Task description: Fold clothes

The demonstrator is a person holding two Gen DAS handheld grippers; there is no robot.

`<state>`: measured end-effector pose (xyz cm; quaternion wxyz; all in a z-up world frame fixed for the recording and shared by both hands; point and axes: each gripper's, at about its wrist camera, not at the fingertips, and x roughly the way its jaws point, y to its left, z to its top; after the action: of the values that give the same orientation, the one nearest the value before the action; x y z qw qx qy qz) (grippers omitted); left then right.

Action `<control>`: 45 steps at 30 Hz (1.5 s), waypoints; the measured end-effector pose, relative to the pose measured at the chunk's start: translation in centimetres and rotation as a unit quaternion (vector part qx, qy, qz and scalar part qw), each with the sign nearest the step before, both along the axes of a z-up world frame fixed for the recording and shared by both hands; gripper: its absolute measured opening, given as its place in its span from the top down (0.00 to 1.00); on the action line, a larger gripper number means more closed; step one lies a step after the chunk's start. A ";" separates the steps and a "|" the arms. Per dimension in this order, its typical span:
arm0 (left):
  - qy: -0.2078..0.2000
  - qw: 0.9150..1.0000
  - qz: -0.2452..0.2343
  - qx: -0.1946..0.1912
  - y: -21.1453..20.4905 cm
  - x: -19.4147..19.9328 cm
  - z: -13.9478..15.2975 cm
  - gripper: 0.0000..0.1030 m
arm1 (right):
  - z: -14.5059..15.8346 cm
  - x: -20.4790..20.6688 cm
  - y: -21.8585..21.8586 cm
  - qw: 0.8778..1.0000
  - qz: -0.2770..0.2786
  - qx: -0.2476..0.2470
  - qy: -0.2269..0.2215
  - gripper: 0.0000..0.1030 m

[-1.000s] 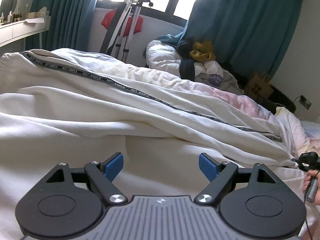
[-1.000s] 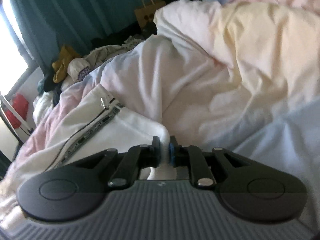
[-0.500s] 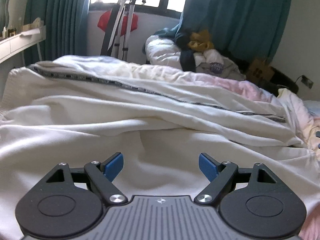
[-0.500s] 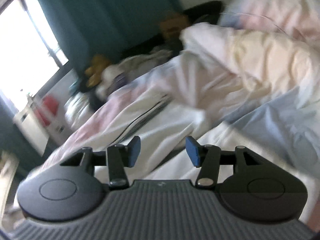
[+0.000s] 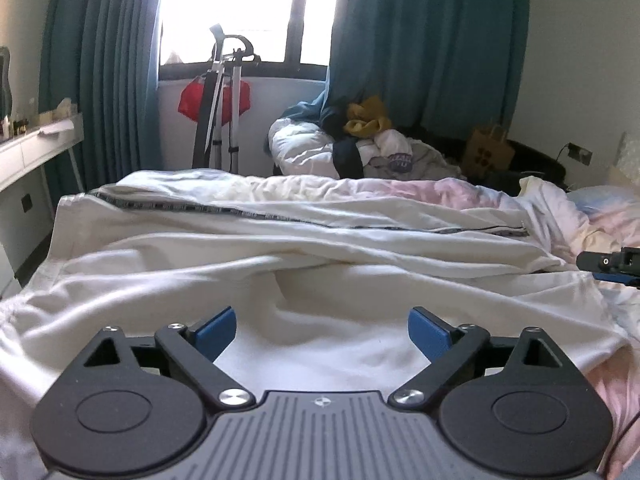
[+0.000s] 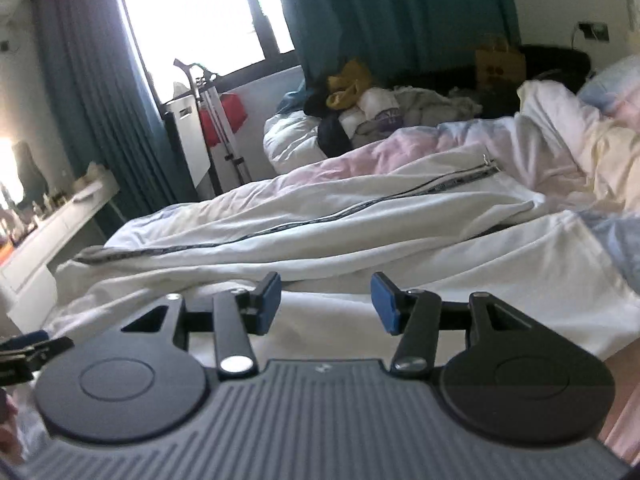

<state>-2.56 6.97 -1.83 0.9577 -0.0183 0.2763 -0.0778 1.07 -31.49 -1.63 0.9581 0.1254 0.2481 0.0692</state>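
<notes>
Both tongs hang spread and empty over white trousers (image 5: 320, 264) with a lettered side stripe, laid lengthwise across the bed (image 5: 452, 194); left tongs (image 5: 322, 330) at the near leg; right tongs (image 6: 325, 304) likewise; piled laundry (image 5: 360, 144) and teal curtains (image 5: 432, 40) beyond.
</notes>
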 end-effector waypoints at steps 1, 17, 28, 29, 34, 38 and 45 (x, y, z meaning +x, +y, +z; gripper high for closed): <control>0.005 1.000 0.004 0.006 0.0 -0.1 -0.2 0.08 | 0.1 -0.4 0.4 1.000 0.002 -0.006 -0.003 0.40; 0.049 0.994 0.082 -0.061 5.4 2.1 -0.8 0.00 | -3.6 0.6 0.4 0.996 -0.052 -0.044 0.050 0.19; 0.094 0.963 0.215 -0.133 15.4 3.0 -0.3 0.00 | -4.4 1.0 -0.4 0.995 -0.068 -0.053 0.058 0.19; 0.097 0.961 0.222 -0.133 15.9 2.9 -0.3 0.00 | -4.4 1.1 -0.4 0.995 -0.066 -0.048 0.059 0.19; 0.112 0.950 0.261 -0.132 18.6 2.3 -0.2 0.00 | -4.8 1.6 -0.9 0.994 -0.074 -0.036 0.066 0.19; 0.125 0.940 0.291 -0.131 20.8 1.7 -0.1 0.00 | -5.1 2.0 -1.1 0.991 -0.091 -0.052 0.083 0.19; 0.131 0.918 0.333 -0.170 23.1 0.4 -0.6 0.00 | -5.0 1.9 -1.4 0.994 -0.079 -0.029 0.076 0.19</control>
<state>-2.14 30.09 -2.47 0.8663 -0.2816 0.3595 0.2025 3.01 -32.86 -6.67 0.9422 0.1214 0.3114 -0.0238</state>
